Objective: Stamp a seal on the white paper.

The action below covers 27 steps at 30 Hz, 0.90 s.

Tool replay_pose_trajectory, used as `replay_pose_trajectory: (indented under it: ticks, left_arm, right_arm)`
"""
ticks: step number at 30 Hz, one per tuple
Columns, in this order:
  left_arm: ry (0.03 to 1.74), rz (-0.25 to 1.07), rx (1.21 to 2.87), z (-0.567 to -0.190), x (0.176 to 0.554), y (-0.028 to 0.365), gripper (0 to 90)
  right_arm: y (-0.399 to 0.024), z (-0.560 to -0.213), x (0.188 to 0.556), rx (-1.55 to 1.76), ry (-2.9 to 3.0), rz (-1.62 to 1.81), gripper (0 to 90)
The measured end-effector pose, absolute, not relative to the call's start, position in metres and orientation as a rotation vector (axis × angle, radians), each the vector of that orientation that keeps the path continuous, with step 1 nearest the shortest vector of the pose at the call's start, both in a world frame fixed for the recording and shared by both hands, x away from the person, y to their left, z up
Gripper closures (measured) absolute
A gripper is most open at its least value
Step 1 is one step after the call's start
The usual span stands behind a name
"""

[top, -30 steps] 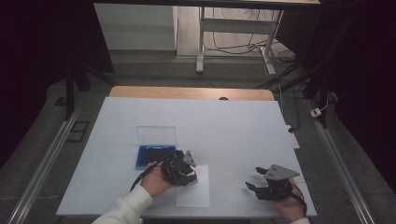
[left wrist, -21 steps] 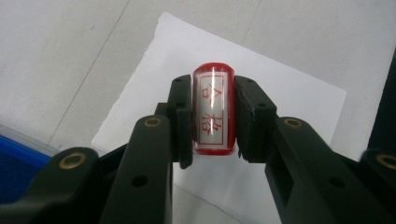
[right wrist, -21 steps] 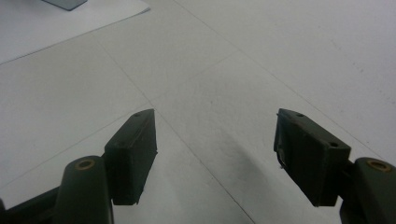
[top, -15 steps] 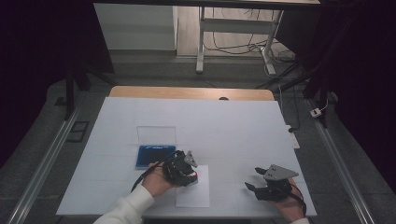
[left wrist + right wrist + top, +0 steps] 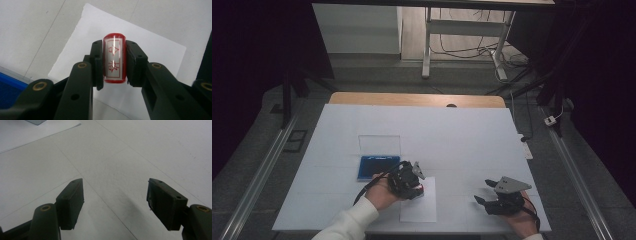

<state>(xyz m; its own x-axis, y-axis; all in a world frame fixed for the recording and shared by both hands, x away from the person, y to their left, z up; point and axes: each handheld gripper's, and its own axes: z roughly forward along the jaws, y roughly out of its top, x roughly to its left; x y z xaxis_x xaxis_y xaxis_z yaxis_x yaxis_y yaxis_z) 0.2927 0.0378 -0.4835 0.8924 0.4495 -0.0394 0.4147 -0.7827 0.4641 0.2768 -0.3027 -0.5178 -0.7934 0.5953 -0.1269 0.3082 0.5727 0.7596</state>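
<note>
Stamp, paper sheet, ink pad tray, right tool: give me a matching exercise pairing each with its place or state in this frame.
Things:
1. red stamp
2. white paper sheet
3. blue ink pad tray
4. right tool

Places or states:
A. open, nothing between its jaws
B. clamped between the jaws of the left tool
C. lying flat on the table under the left tool
D. resting on the table to the left of the paper, beside its clear lid

Pairs: 1-B, 2-C, 3-D, 4-A
</note>
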Motion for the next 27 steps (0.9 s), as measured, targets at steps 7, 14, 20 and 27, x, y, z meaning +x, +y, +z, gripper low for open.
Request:
replay_pose_trajectory:
  ticks: [7, 14, 20, 27]
  left_arm:
    - [0.634, 0.082, 2.606, -0.486, 0.295, 0.036, 70.2]
    - [0.644, 0.091, 2.611, -0.4871, 0.2937, 0.0343, 70.5]
    - [0.636, 0.099, 2.614, -0.4877, 0.2929, 0.0344, 70.5]
    - [0.634, 0.096, 2.618, -0.4878, 0.2933, 0.0343, 70.6]
  right_arm:
    - [-0.3023, -0.5175, 0.2764, 0.736, 2.434, 1.069, 29.4]
    - [-0.3018, -0.5174, 0.2763, 0.731, 2.436, 1.076, 29.5]
    - [-0.3019, -0.5174, 0.2762, 0.735, 2.436, 1.065, 29.4]
    - [-0.3017, -0.5175, 0.2766, 0.739, 2.441, 1.079, 29.3]
